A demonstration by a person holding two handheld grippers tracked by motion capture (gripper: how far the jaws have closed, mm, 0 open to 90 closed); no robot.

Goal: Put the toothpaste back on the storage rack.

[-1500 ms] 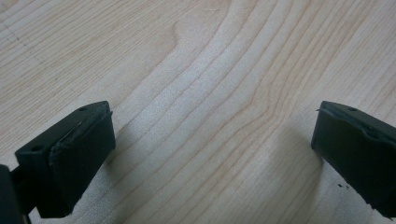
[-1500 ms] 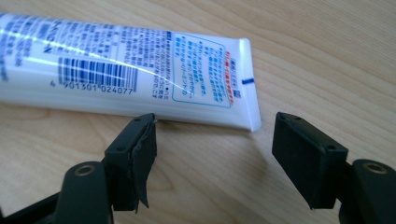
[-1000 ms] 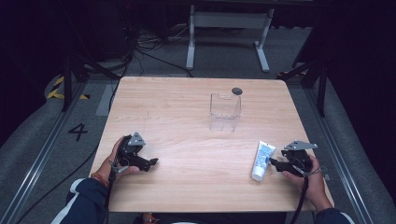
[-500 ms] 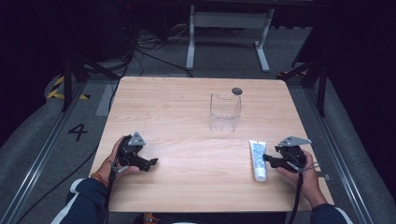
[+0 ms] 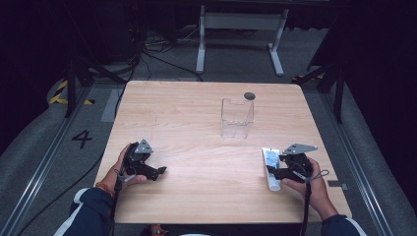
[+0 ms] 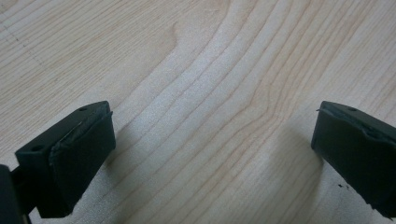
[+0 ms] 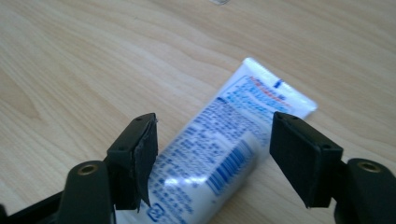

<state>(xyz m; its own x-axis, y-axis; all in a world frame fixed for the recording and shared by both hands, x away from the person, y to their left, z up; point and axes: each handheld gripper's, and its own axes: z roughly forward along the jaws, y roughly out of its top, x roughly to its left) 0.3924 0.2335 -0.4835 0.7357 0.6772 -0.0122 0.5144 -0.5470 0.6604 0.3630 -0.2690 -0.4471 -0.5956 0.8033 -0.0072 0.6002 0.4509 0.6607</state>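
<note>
tube (image 7: 224,149) lies flat on bench (image 5: 196,118) near right edge, between spread jaws of right tool (image 5: 284,168), not yet pinched | left tool (image 5: 147,169) spread wide over bare wood, holding nothing | clear box (image 5: 236,118) farther back, upright | risk: slick, soft tube may squirt sideways if jaws close off-centre

I have the left claw (image 5: 160,171) low at the near-left, held in the left hand (image 5: 129,167), jaws spread wide. The right claw (image 5: 273,170) sits low at the near-right in the right hand (image 5: 307,183), jaws parted and gripping nothing, both forearms entering from the near edge.
</note>
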